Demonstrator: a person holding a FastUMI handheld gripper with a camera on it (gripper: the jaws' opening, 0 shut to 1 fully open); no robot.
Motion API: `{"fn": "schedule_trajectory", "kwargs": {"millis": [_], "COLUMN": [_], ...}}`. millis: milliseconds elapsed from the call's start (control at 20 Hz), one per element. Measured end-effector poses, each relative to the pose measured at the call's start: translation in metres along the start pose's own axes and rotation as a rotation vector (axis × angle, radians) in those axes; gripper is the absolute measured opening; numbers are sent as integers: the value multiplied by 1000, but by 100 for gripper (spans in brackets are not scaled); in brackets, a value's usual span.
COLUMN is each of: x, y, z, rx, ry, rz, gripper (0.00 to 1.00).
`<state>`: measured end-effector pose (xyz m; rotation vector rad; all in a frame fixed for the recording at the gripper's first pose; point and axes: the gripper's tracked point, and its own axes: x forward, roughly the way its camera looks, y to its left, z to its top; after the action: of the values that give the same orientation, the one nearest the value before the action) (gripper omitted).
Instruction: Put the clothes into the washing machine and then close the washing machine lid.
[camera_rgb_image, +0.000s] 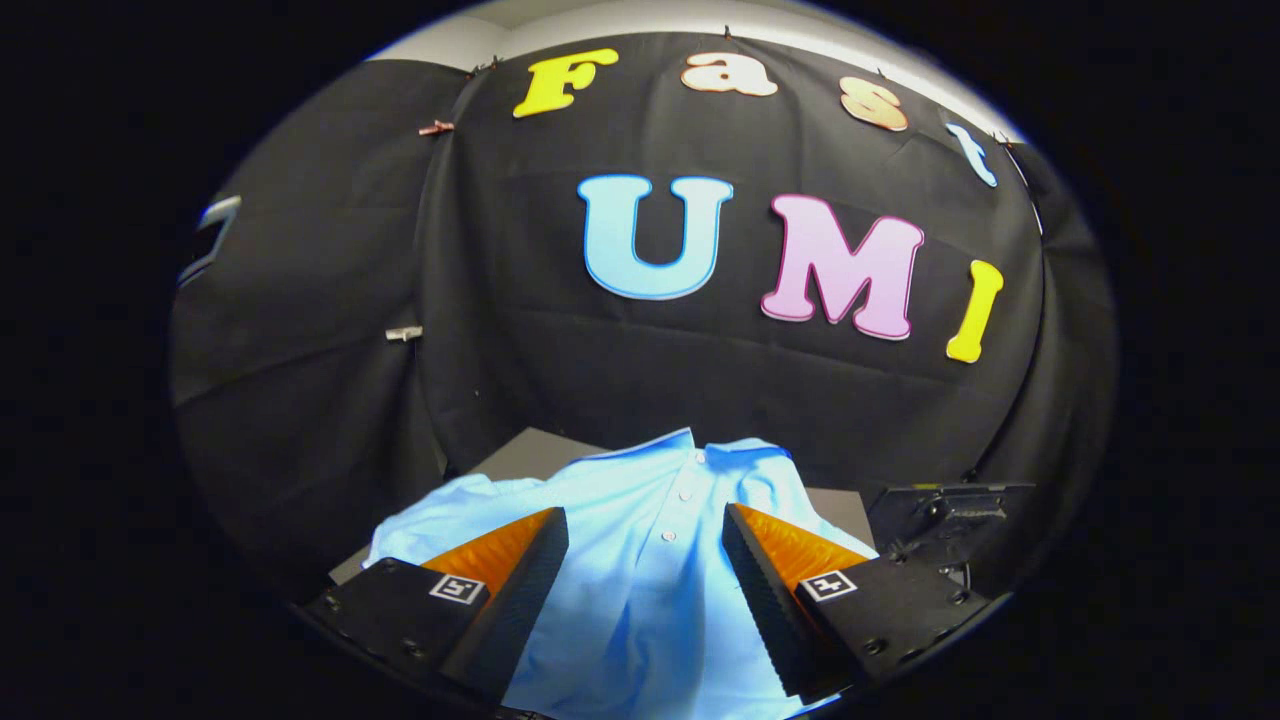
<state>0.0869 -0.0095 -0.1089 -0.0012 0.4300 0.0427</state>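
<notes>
A grey worktop (530, 455) is seen against the black cloth wall. A light blue buttoned shirt (650, 540) is spread flat across it, collar toward the wall.

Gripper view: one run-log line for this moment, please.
gripper: open, fingers apart above shirt | light blue shirt: spread flat on grey surface, buttons up | stage: shirt not yet grasped

Single fisheye camera, mounted on gripper (645, 560), looks forward along its two fingers (520, 570). Faces booth's black cloth wall (560, 360) head-on, tilted slightly down. Sits low and close over pale blue shirt (650, 540) spread on grey table (525, 455); shirt runs between parted fingers and beyond them. Dark device (950, 525), possibly bracket or stand, right of shirt, too dim to tell. Wall well behind table.
</notes>
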Motion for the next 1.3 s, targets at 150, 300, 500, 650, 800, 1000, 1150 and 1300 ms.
{"fn": "schedule_trajectory", "kwargs": {"millis": [150,300,500,650,800,1000,1150,1300], "x": [12,25,42,45,50,57,60,66], "y": [-6,-12,-13,-15,-15,-14,-14,-13], "z": [-16,-20,-30,-31,-34,-40,-45,-50], "rx": [-23,-39,-51,-58,-57,-45,19,118], "ry": [76,116,182,181,194,221,245,272], "rz": [-13,-28,-23,-30,-27,-21,-10,-1], "gripper": [98,98,98,98,98,98,97,87]}}
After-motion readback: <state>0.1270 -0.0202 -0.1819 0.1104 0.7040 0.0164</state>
